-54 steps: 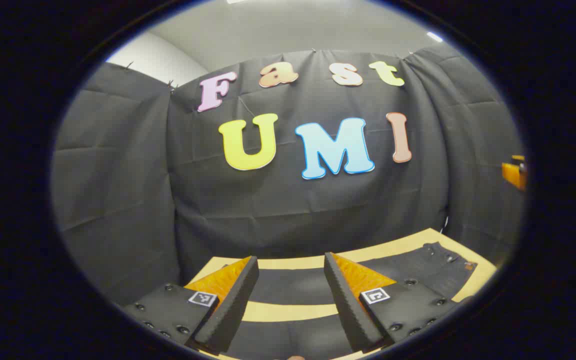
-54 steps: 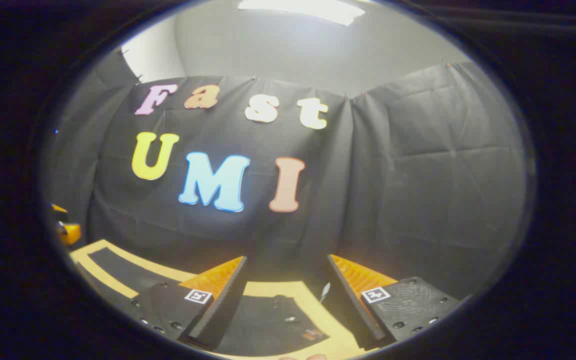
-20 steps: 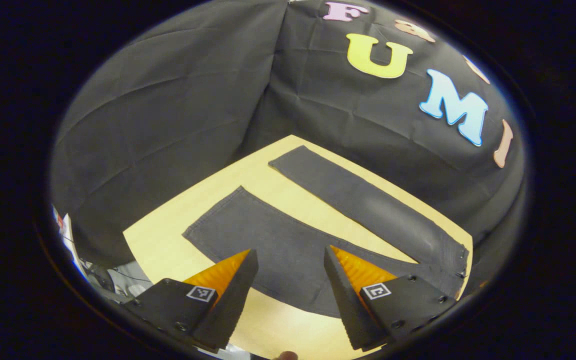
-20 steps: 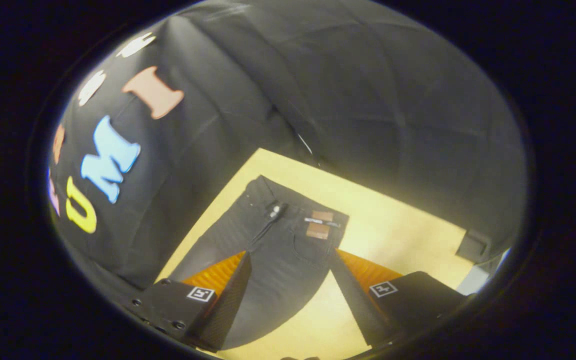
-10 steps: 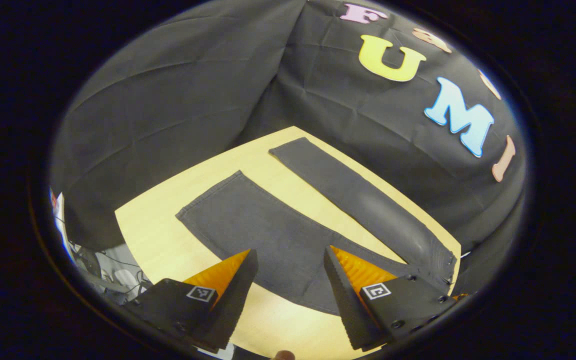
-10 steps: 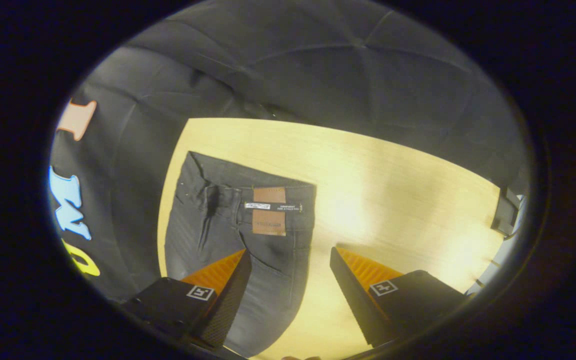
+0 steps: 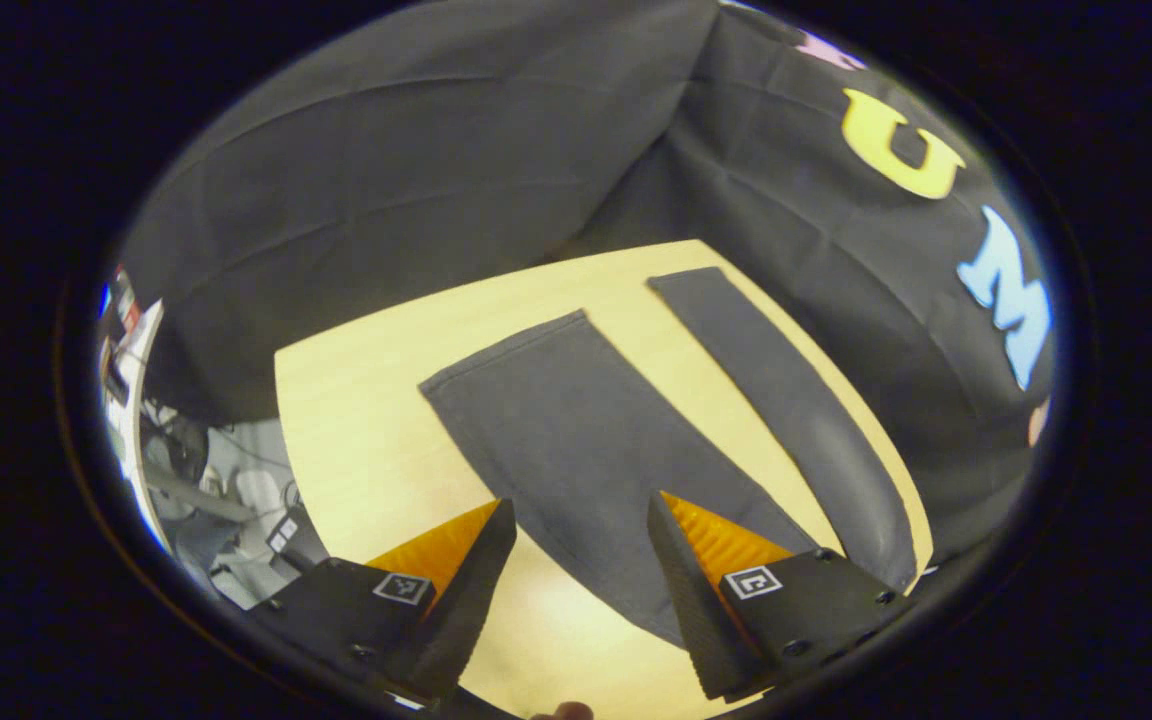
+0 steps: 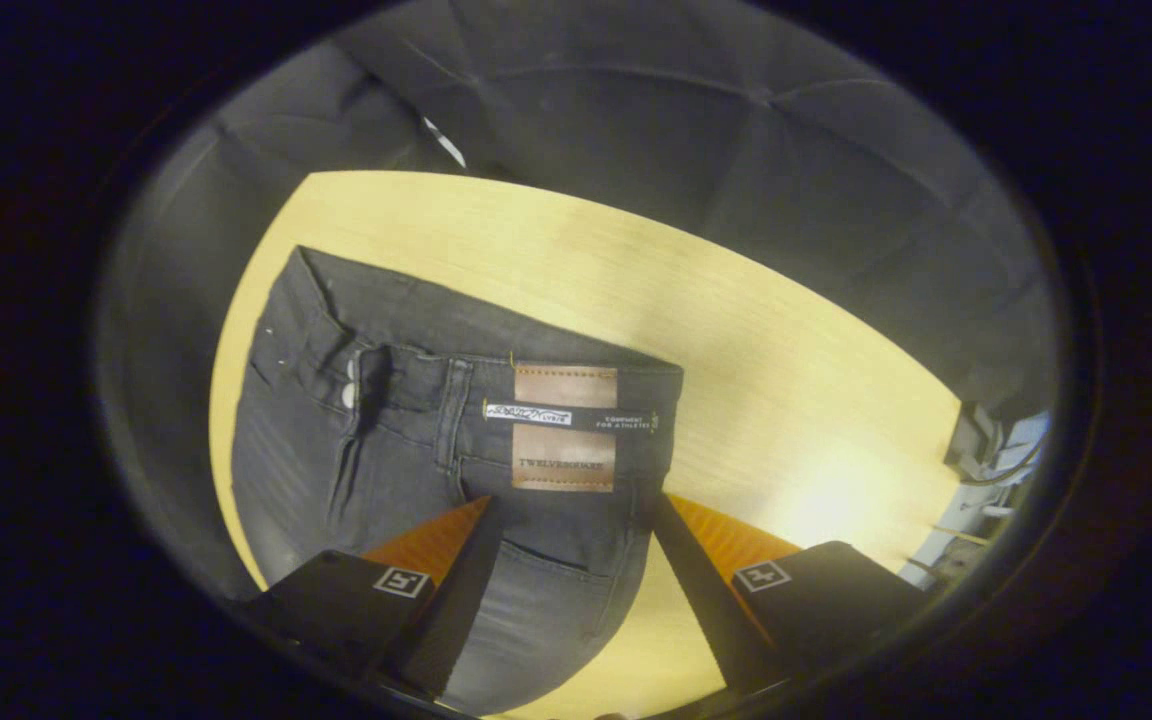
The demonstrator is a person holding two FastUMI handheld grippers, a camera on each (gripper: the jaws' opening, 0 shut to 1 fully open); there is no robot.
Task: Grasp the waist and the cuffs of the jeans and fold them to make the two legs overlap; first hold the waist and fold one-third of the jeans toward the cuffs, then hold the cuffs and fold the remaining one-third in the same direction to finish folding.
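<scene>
Dark grey jeans lie flat on a pale wooden table. In the left gripper view the two legs are spread apart: the near leg (image 7: 586,440) ends in a cuff (image 7: 504,352), the far leg (image 7: 786,400) runs beside the wall. My left gripper (image 7: 576,510) hovers open over the near leg's lower part. In the right gripper view the waist (image 8: 466,345) with a brown leather patch (image 8: 564,428) lies below my right gripper (image 8: 568,508), which is open above the hip pocket area, near the waist's corner.
The table (image 8: 736,330) (image 7: 356,420) has bare wood to the right of the waist and to the left of the near leg. Black cloth walls close in on the far sides. Cables and clutter (image 7: 196,480) show on the floor beyond the table's edge.
Both grippers tipped down from facing the wall to looking at the table. The left one swung over the near leg toward the cuffs; the right one closed in on the waist.
</scene>
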